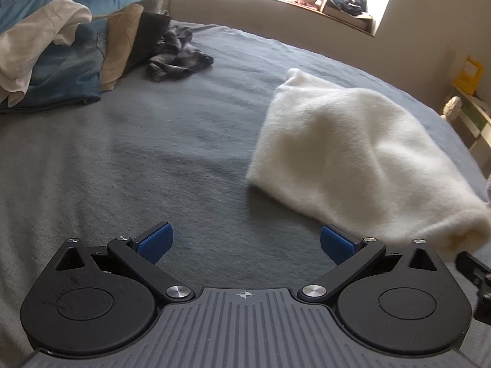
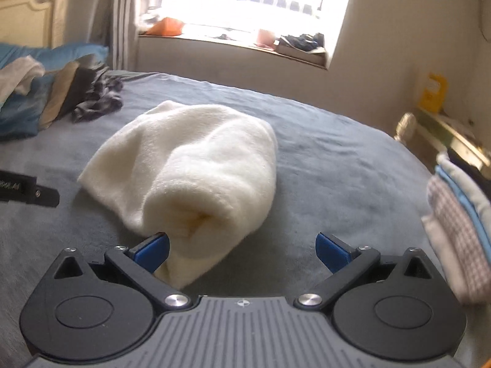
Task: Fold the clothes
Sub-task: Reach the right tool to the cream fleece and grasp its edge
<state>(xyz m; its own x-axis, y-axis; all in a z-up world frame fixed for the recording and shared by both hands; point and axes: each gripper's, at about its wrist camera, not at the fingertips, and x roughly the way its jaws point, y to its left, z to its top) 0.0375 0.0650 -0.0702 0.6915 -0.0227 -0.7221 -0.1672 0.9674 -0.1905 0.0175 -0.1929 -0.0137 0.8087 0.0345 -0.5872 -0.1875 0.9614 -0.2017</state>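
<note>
the left gripper gaped over bare blanket; the right gripper stood released, the folded fleece between its pads, unpinched.

Bed with grey cover: cream fleece garment bundled near the middle, dark crumpled garment further back, unfolded clothes pile at the head end, folded stack on the right edge.
</note>
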